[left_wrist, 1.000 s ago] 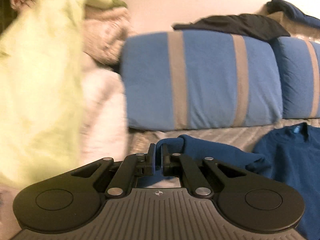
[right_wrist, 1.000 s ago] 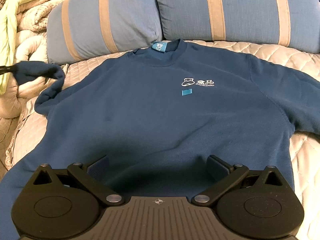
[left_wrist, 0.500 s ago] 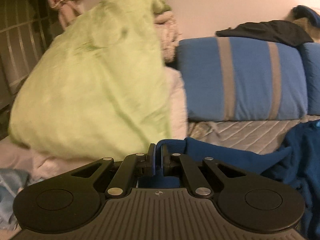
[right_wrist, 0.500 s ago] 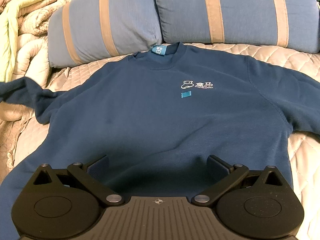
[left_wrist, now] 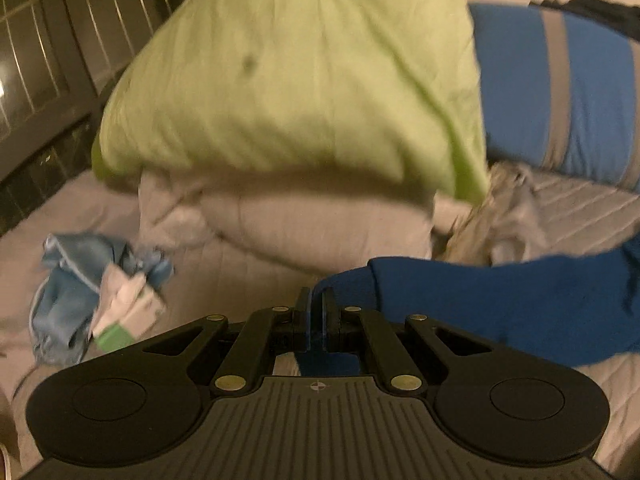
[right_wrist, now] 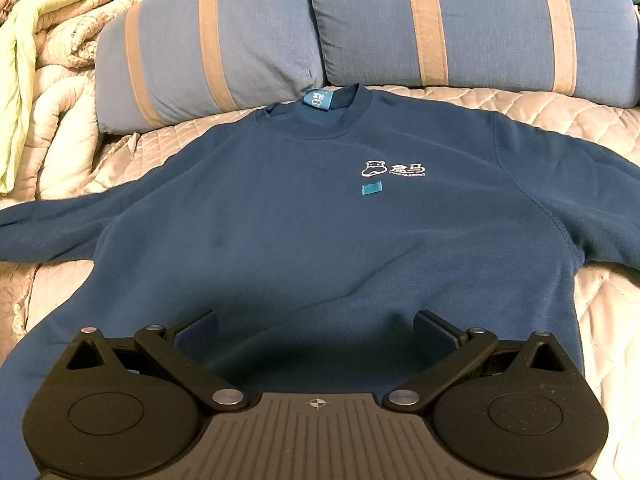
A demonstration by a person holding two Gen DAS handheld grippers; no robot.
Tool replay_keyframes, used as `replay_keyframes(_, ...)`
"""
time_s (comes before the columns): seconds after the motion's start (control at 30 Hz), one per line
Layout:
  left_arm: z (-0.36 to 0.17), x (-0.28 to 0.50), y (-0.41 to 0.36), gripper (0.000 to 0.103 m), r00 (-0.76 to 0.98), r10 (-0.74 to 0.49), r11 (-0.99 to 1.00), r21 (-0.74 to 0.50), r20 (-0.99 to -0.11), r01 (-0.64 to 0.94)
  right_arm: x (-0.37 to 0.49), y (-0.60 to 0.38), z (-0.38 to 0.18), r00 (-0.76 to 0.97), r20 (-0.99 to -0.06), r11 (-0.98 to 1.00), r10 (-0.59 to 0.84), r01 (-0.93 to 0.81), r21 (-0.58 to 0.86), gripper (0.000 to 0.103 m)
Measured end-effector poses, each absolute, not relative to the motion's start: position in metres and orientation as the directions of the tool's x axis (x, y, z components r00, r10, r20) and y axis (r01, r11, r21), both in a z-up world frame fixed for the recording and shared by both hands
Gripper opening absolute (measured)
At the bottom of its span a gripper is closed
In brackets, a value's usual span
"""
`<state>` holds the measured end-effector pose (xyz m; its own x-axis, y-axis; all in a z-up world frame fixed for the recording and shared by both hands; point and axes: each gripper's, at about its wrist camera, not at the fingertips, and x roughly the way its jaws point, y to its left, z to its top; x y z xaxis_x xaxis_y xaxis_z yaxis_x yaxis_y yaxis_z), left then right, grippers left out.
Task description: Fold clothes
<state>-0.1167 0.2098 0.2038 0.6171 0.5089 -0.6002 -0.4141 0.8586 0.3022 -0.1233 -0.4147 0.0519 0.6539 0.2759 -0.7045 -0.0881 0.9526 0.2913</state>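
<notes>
My left tool [left_wrist: 316, 312] is clamped on the cuff of the blue sweatshirt [right_wrist: 320, 232], whose sleeve [left_wrist: 500, 304] runs rightward from it toward the body lying flat on the bed [right_wrist: 560, 112] ahead of my right tool [right_wrist: 318, 332], its fingers spread apart and empty.

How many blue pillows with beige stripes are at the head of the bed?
2. The left pillow stands behind the collar of the blue sweatshirt, beside the bundled quilt. The right pillow stands next to it, touching. More might lie outside the view.
</notes>
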Motion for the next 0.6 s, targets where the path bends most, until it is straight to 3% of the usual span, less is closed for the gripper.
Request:
replay_keyframes(0.27, 0.167, -0.109, 0.241, 0.005, 0.538, 0.486, 0.862, 0.274, -0.689, -0.427, -0.123, -0.415, 0.052, 0.649, -0.711, 0.955, 0.271, -0.087, 0.284, 0.103)
replay_keyframes(0.43, 0.154, -0.088, 0.269, 0.010, 0.569, 0.461, 0.862, 0.190, -0.681, -0.470, -0.121, -0.412, 0.051, 0.641, -0.722, 0.959, 0.261, -0.085, 0.271, 0.103)
replay_keyframes(0.6, 0.137, -0.088, 0.282, 0.048, 0.603, 0.495, 0.811, 0.082, -0.625, -0.580, -0.121, -0.410, 0.051, 0.637, -0.729, 0.963, 0.250, -0.088, 0.254, 0.103)
